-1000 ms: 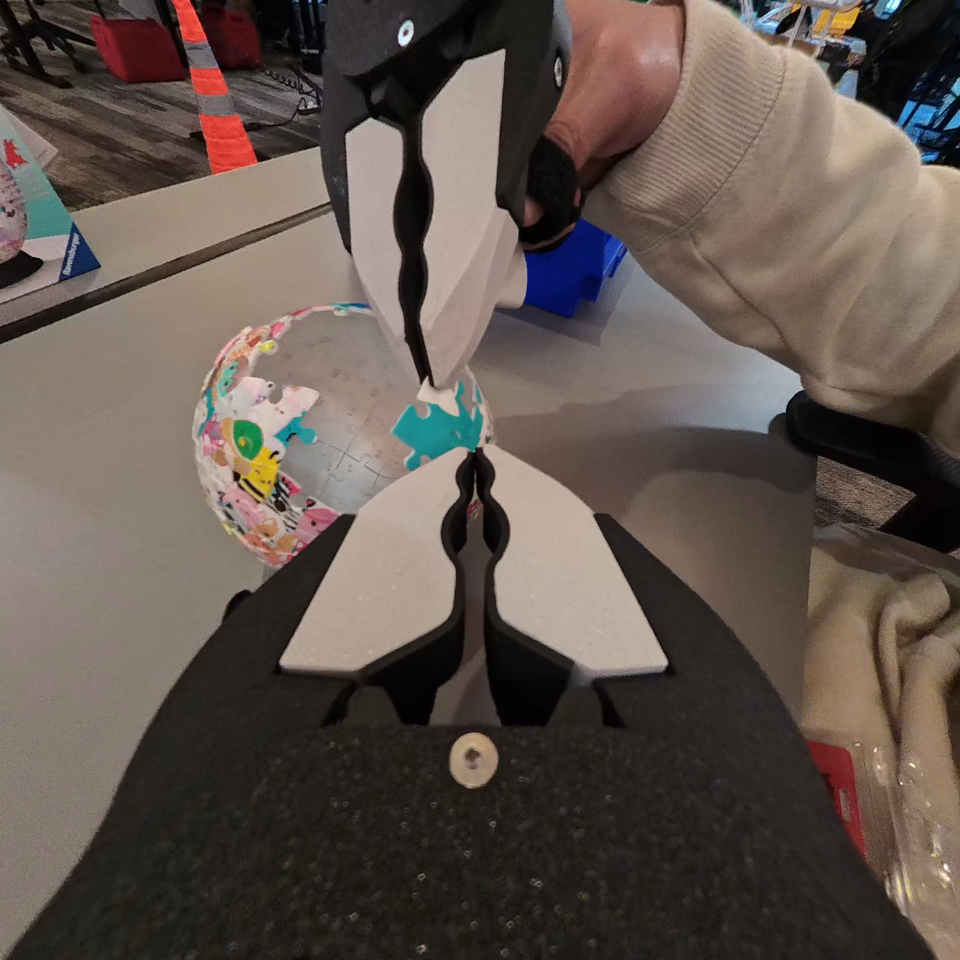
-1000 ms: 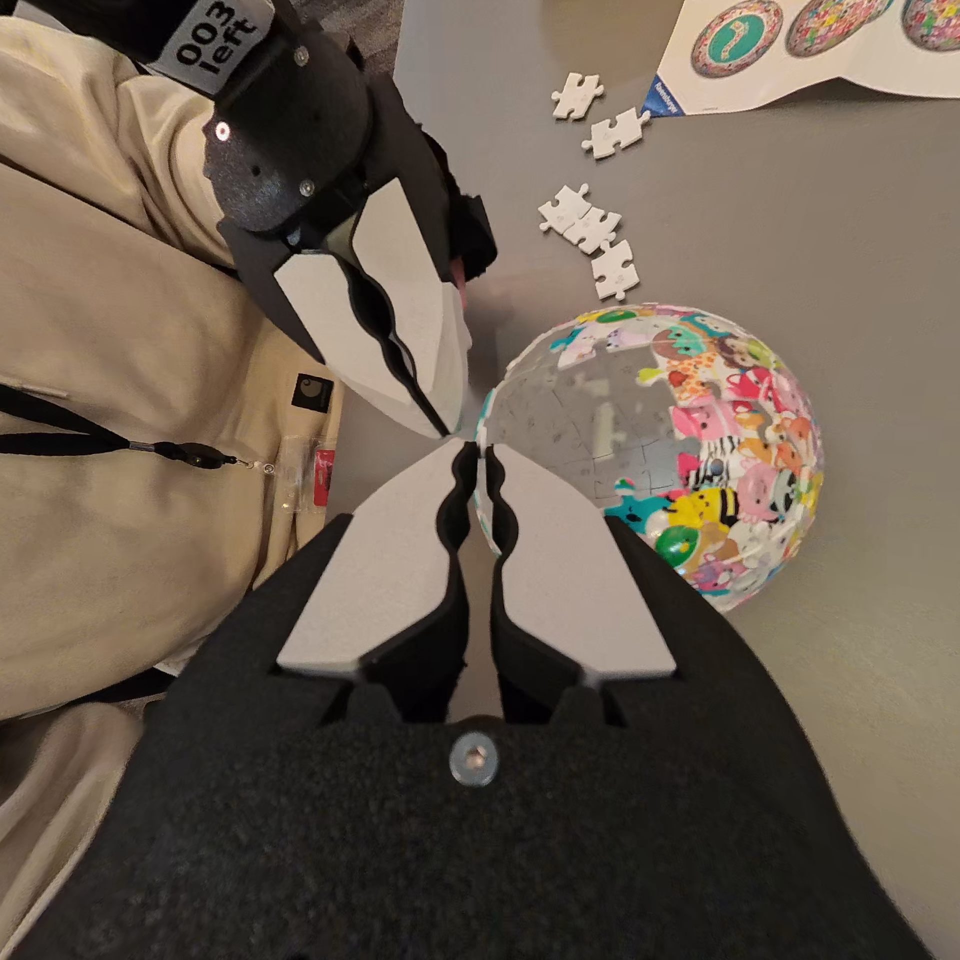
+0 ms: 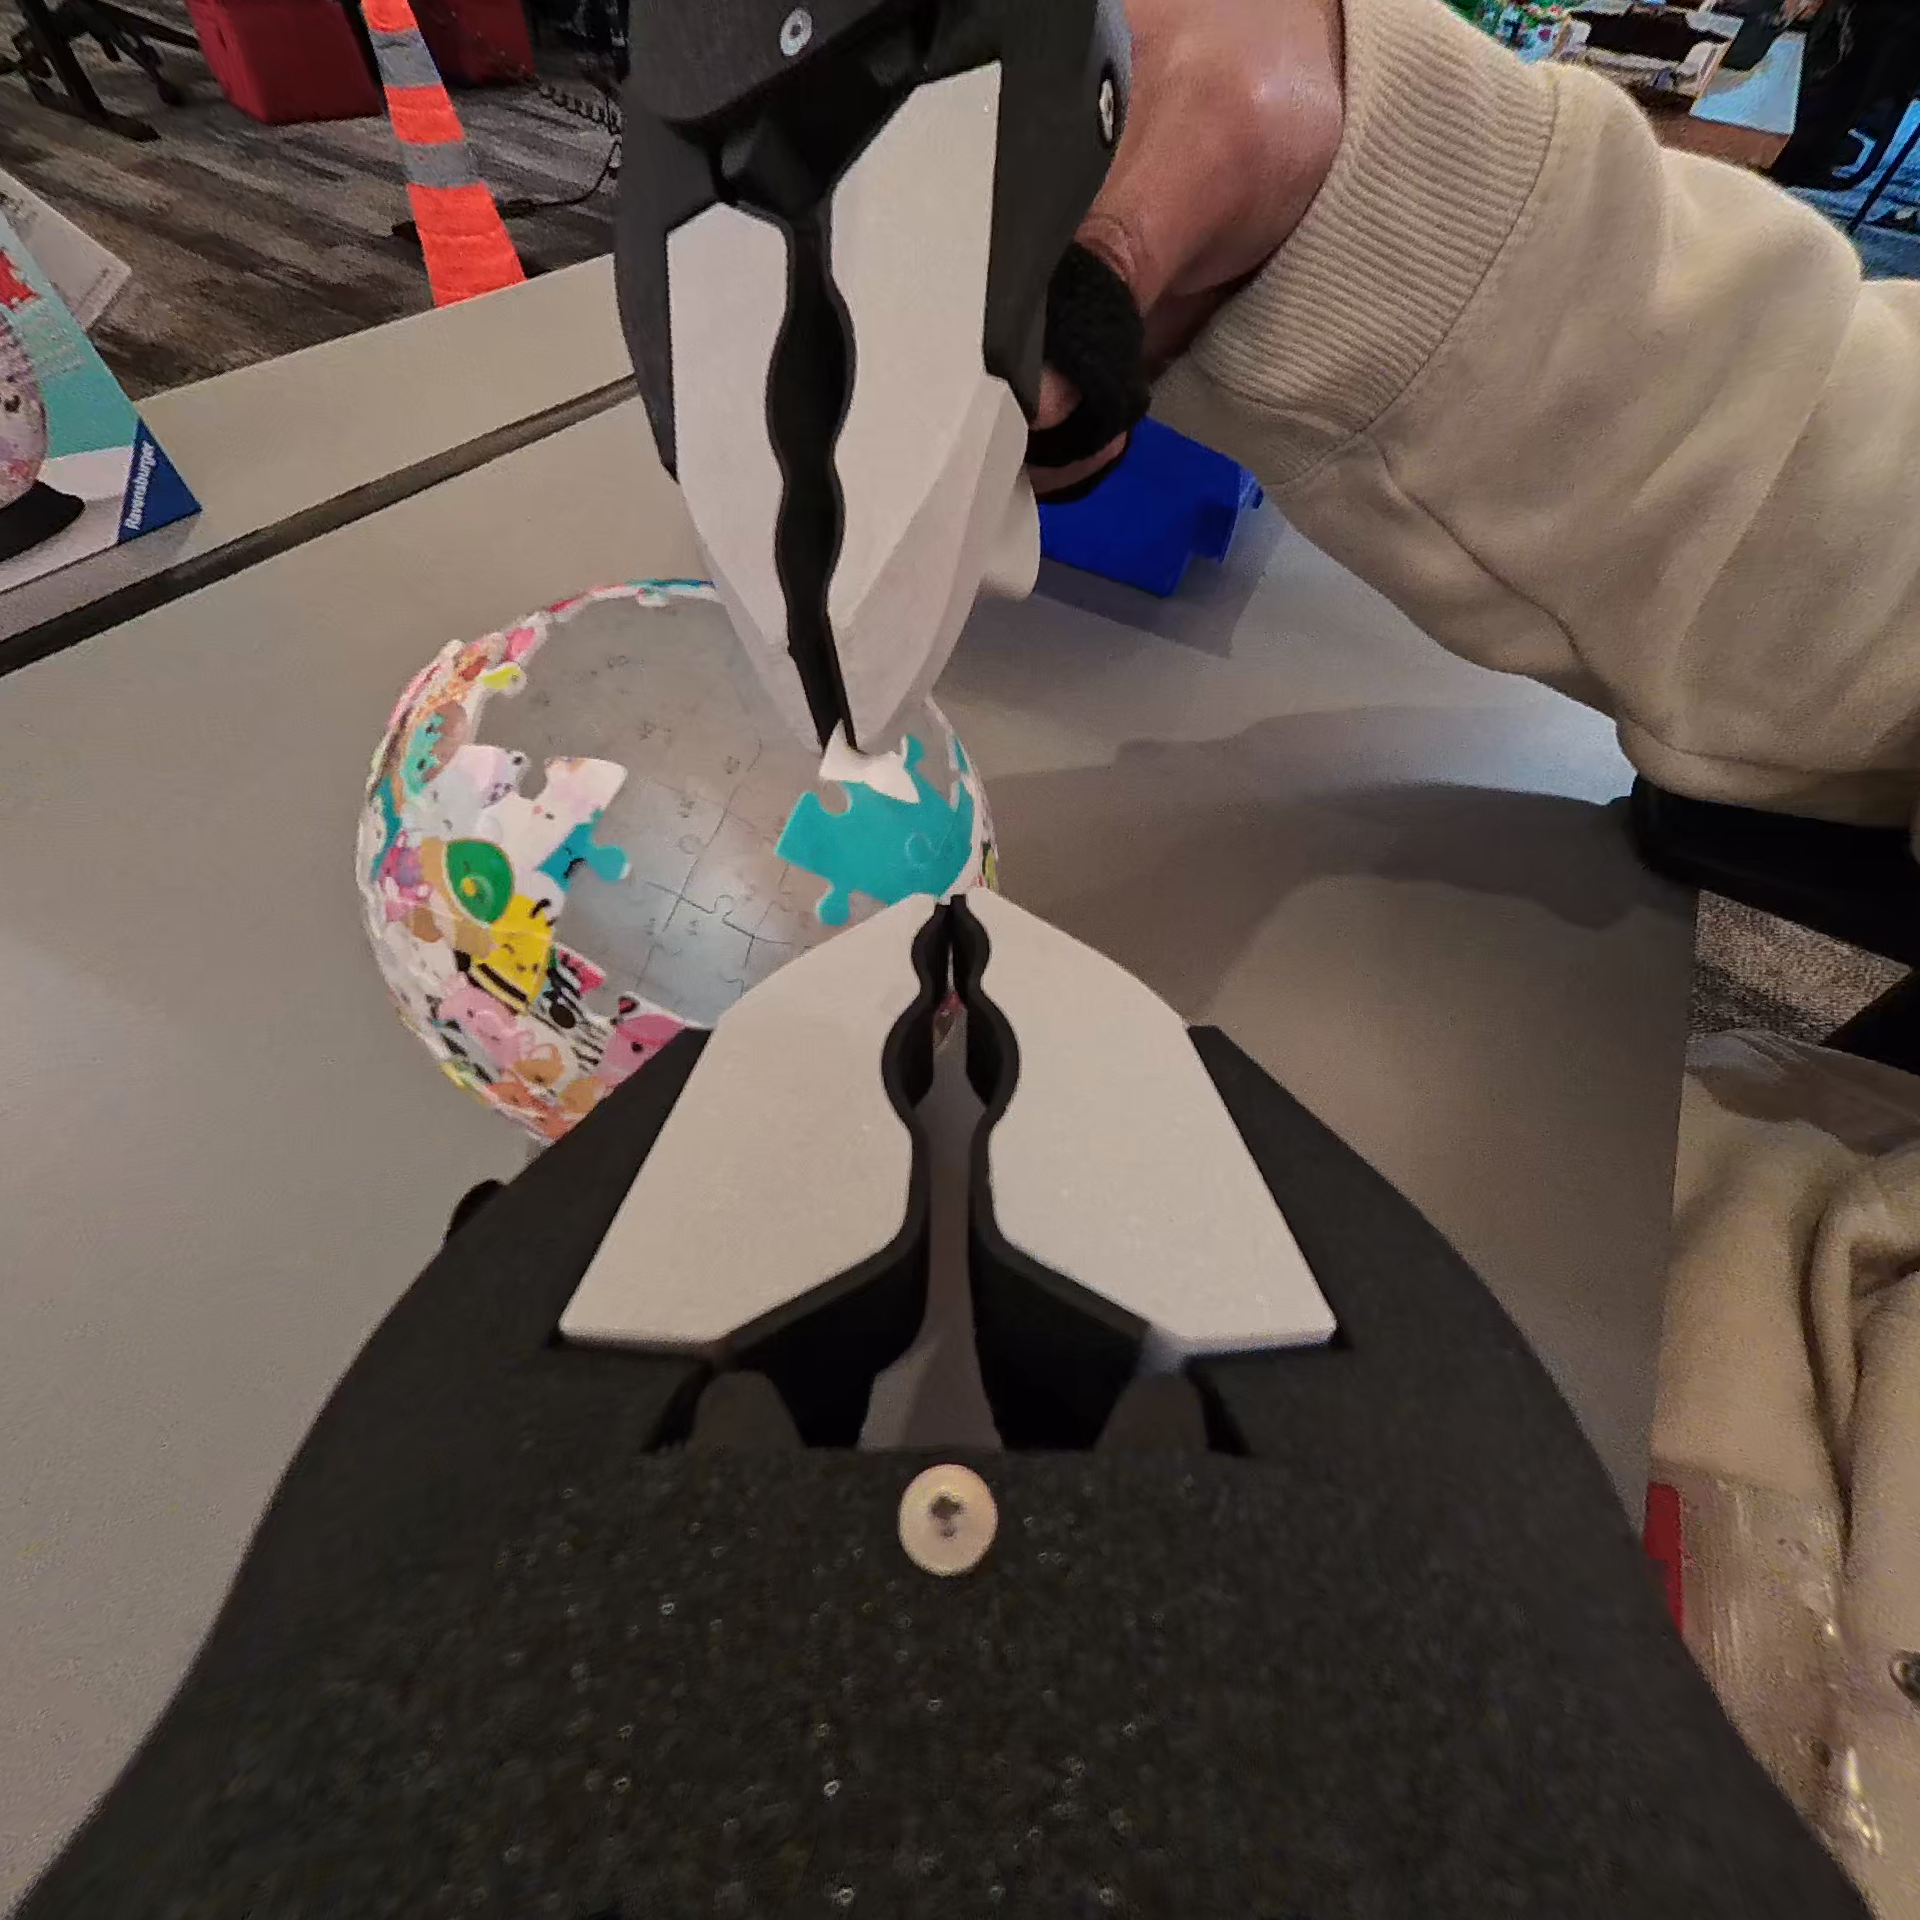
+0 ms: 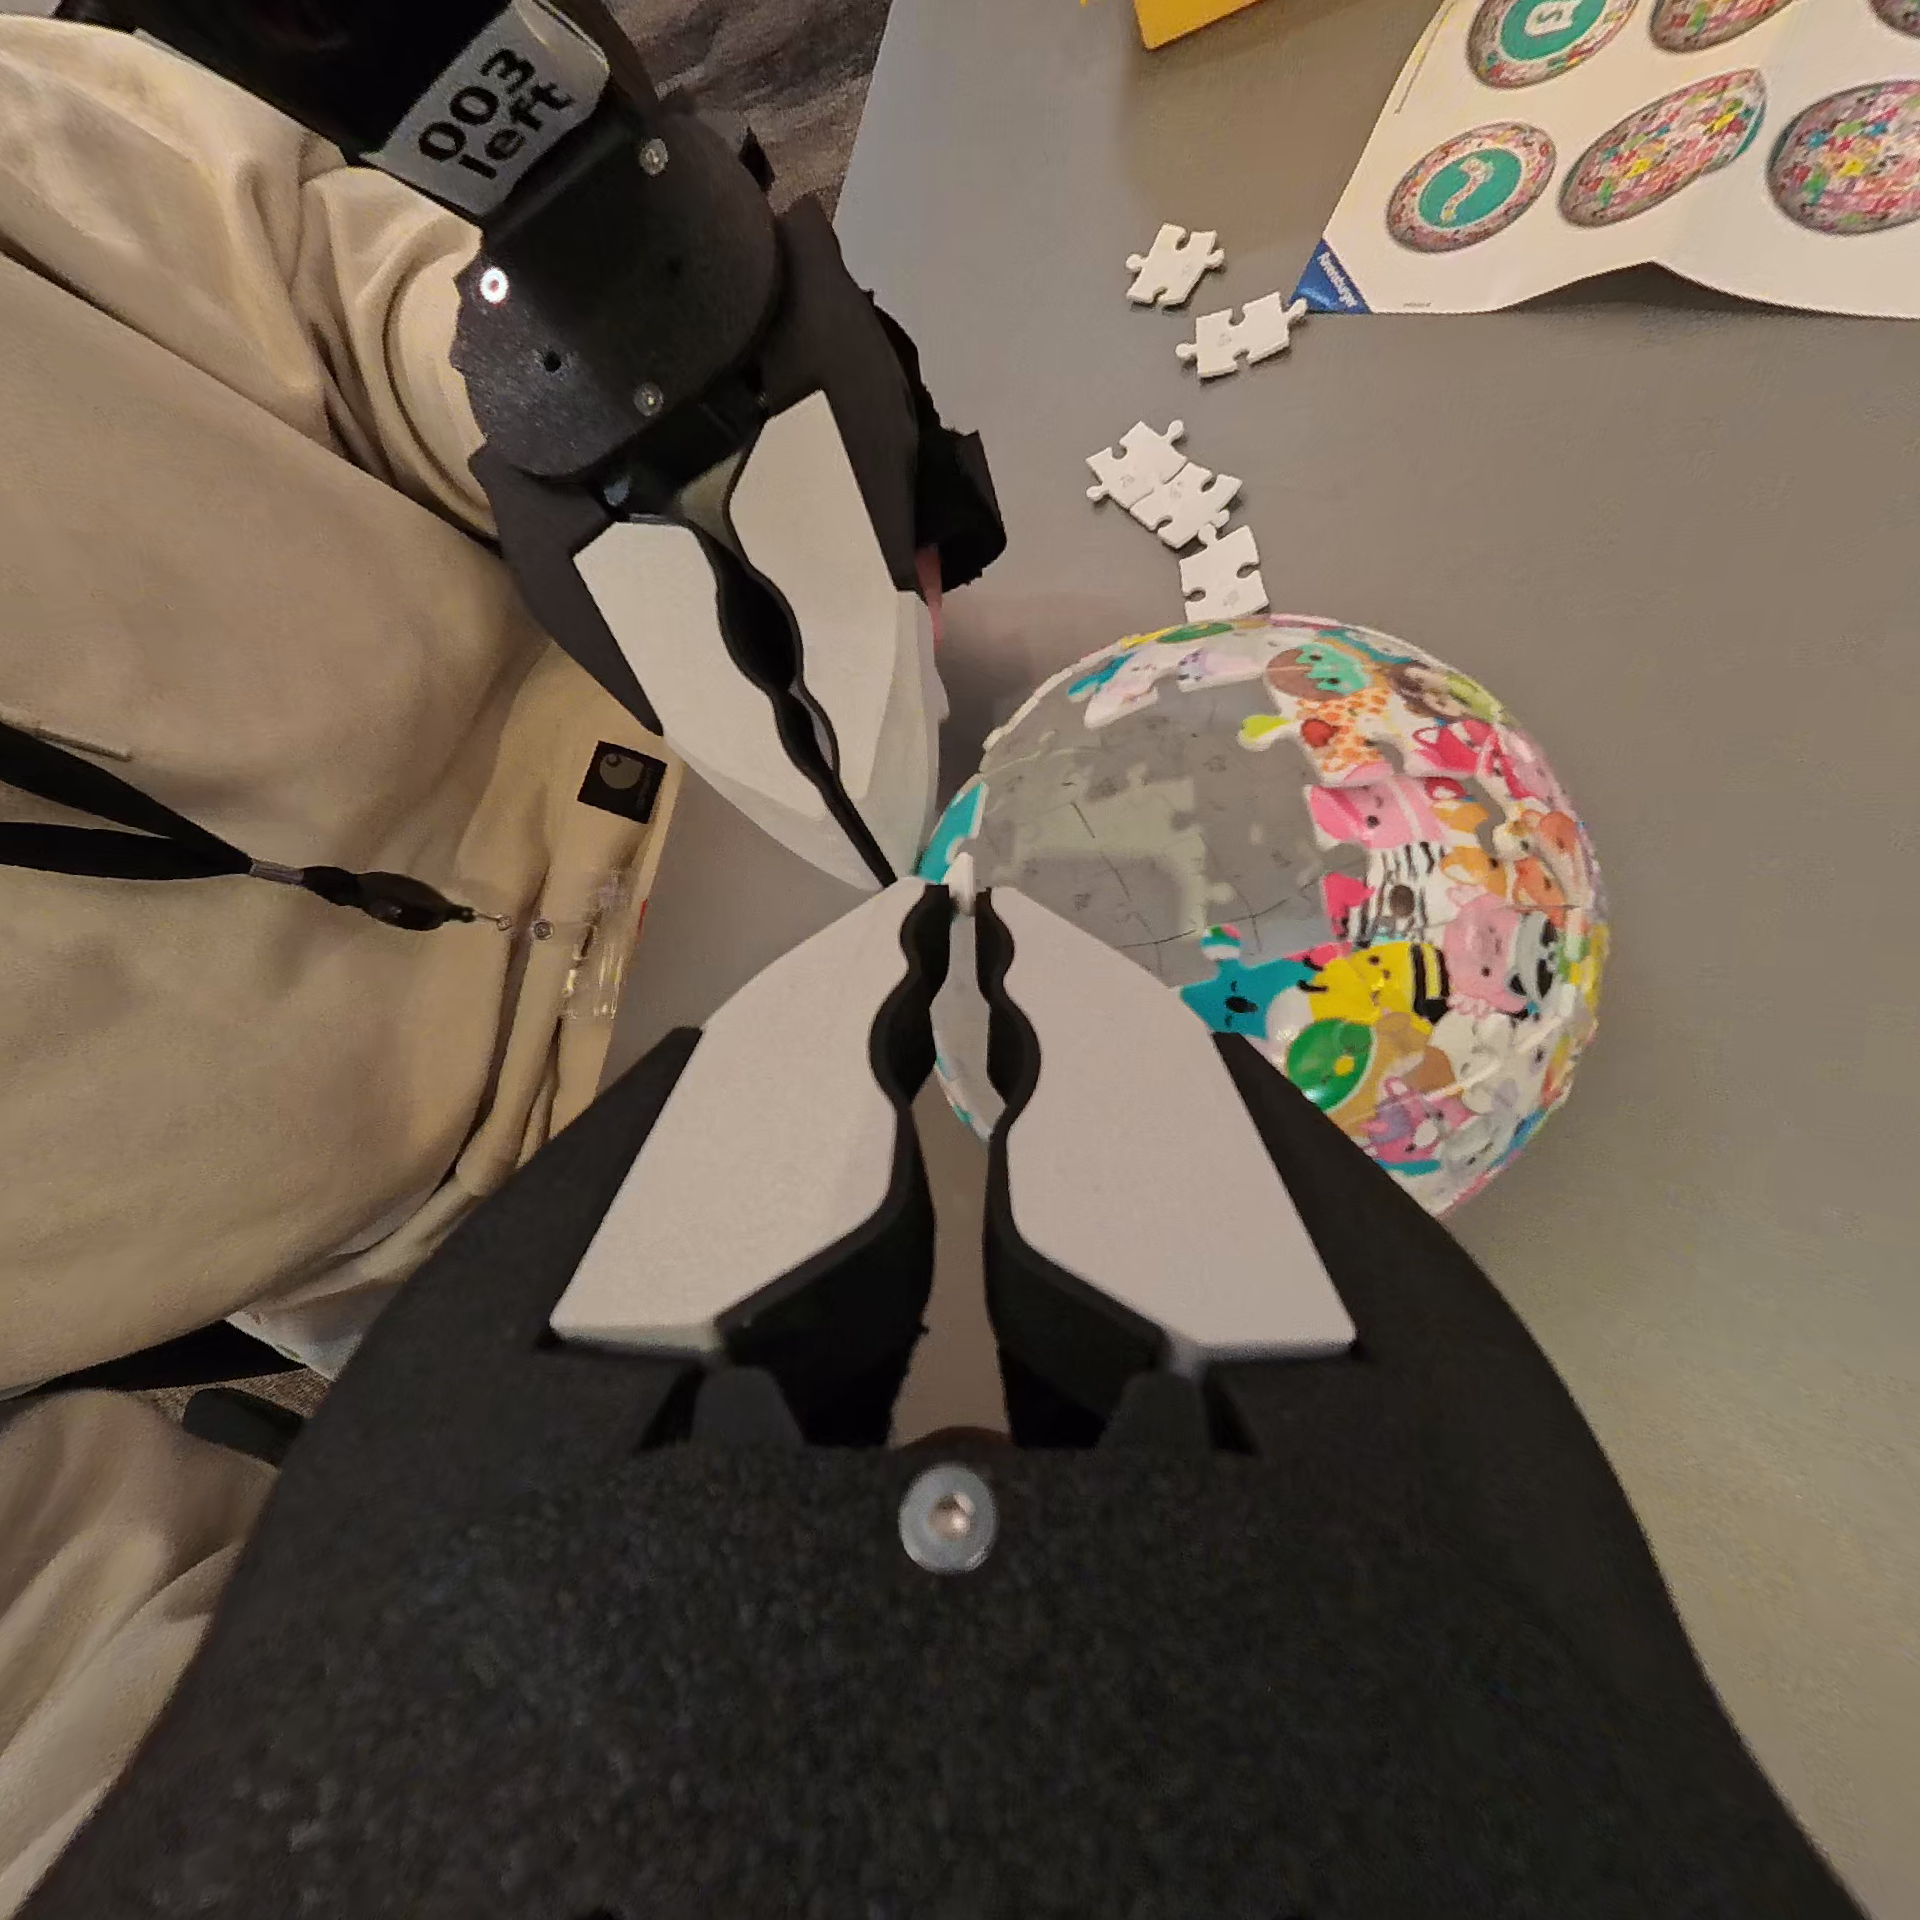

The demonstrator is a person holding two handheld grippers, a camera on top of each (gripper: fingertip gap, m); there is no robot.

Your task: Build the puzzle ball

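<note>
I take the ball (image 3: pixel 665 831) as my landmark; it sits on the grey table (image 3: pixel 208 935), partly covered in coloured pieces, with its bare grey shell turned up toward me.

Nearest in the left wrist view, my left gripper (image 3: pixel 951 909) reaches forward almost level, its tips pressed together just at the ball's near right edge. Whether they nip the ball's rim or merely meet beside it I cannot tell, since the tips hide that spot.

Just beyond, my right gripper (image 3: pixel 847 743) comes down steeply from above, tips pointing at the top right of the ball. It pinches a white piece (image 3: pixel 862 774) that sits right above the teal patch (image 3: pixel 883 842) on the ball's surface. The hand (image 3: pixel 1205 187) behind it wraps the handle, wrist bent down, in a cream sleeve (image 3: pixel 1558 416).

In the right wrist view the two grippers meet tip to tip at the ball's left edge, the left one slanting in from the upper left.

Past the ball, loose pieces (image 4: pixel 1184 499) lie white side up on the table. Farther still, a printed sheet (image 4: pixel 1662 156) lies at the far right of the ball. A blue block (image 3: pixel 1143 509) and an orange cone (image 3: pixel 436 177) stand behind the ball.
</note>
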